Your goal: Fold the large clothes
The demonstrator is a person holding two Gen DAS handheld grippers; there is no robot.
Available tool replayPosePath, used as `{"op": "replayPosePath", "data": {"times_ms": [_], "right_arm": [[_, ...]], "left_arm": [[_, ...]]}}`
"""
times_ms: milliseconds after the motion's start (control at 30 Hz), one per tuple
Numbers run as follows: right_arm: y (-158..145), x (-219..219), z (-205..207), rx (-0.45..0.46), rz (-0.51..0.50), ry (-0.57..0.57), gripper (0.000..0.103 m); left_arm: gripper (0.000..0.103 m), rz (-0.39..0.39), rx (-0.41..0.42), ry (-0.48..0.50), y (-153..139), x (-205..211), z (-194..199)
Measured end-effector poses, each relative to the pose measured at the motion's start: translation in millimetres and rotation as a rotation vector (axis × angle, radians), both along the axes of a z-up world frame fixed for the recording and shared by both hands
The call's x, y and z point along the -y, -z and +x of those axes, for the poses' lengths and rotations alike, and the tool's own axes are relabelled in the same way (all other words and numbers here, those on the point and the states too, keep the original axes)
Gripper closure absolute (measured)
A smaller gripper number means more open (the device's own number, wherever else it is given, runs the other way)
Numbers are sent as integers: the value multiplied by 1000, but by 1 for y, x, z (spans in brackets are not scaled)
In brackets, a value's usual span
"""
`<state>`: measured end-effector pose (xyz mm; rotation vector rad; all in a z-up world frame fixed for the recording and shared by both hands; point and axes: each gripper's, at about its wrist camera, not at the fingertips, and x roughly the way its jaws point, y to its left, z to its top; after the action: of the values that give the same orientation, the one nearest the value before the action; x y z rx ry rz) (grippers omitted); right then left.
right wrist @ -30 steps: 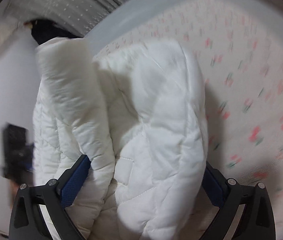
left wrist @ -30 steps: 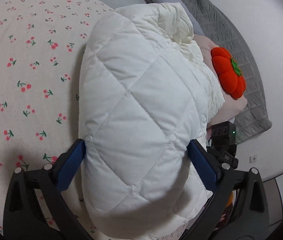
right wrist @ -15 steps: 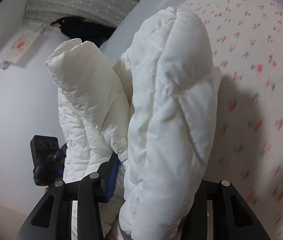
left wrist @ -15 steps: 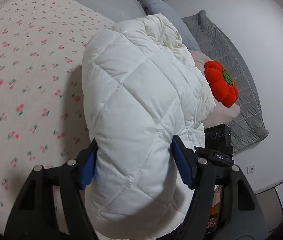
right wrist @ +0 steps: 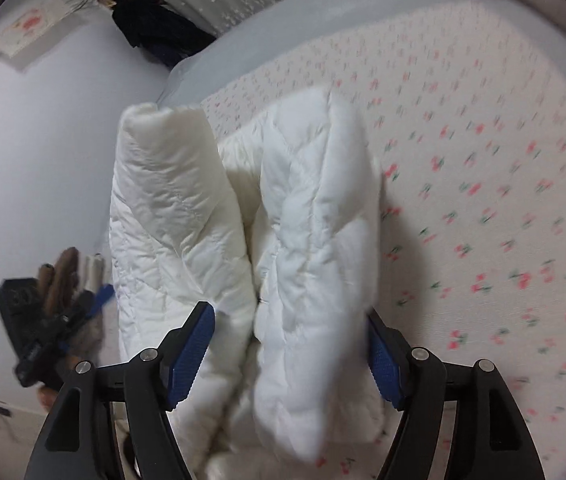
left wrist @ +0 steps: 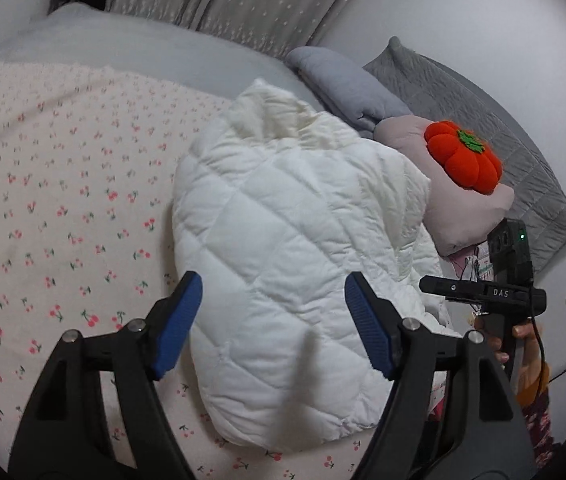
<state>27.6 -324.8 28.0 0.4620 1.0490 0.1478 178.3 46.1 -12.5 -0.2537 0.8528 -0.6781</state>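
A white quilted puffer jacket (left wrist: 295,248) lies folded in a thick bundle on the cherry-print bedsheet (left wrist: 51,208). My left gripper (left wrist: 273,324) is open above its near end, blue pads apart on either side, not touching it. In the right wrist view the jacket (right wrist: 307,240) shows as two puffy folds side by side. My right gripper (right wrist: 291,354) is open, its pads spread around the near end of the folds; the view is blurred and contact cannot be told.
A pink cushion with an orange pumpkin plush (left wrist: 463,156) lies against the jacket's far right side, beside grey pillows (left wrist: 523,148). The other gripper and hand show at the bed's right edge (left wrist: 499,292). A dark garment (right wrist: 151,24) hangs by the wall.
Both grippers were shut on the lifted jacket half a second ago. Now both have opened and pulled back, and the jacket has dropped onto the bed as a folded bundle.
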Motion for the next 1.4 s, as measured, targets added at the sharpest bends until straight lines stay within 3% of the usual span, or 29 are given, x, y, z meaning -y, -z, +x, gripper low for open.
{"op": "replayPosePath", "data": {"times_ms": [133,200,300,367,500,567,700,800,900,1033,1200,1300,1400], "right_arm": [[-44,-18,-34,156,-140,48,29],[-62,-38,-42,228,-190,17,30],[-86,-75,-33,326,-293,-49,40],[-92,-90,-19,345,-326,-84,47],[-83,-103,17,354,-316,-105,52],[-70,-102,34,338,-311,-113,61],[-34,-97,58,212,-370,-27,66],[6,-80,70,104,-360,29,73],[27,-66,69,88,-331,47,74],[31,-55,70,81,-292,61,74],[36,-58,72,86,-296,72,74],[46,-60,70,115,-313,84,74],[51,-67,66,147,-341,95,74]], "left_arm": [[30,16,69,63,2,22,7],[33,38,68,98,13,34,12],[33,66,82,127,20,58,15],[33,79,97,149,23,70,10],[33,106,115,182,24,89,-2],[33,133,131,205,29,95,-7],[33,192,189,233,34,103,-15],[34,150,213,264,19,93,-14],[39,108,234,262,-2,83,1],[39,162,231,206,-11,91,40],[39,272,155,150,26,111,78],[38,237,146,125,50,107,73],[38,217,149,115,55,101,71]]}}
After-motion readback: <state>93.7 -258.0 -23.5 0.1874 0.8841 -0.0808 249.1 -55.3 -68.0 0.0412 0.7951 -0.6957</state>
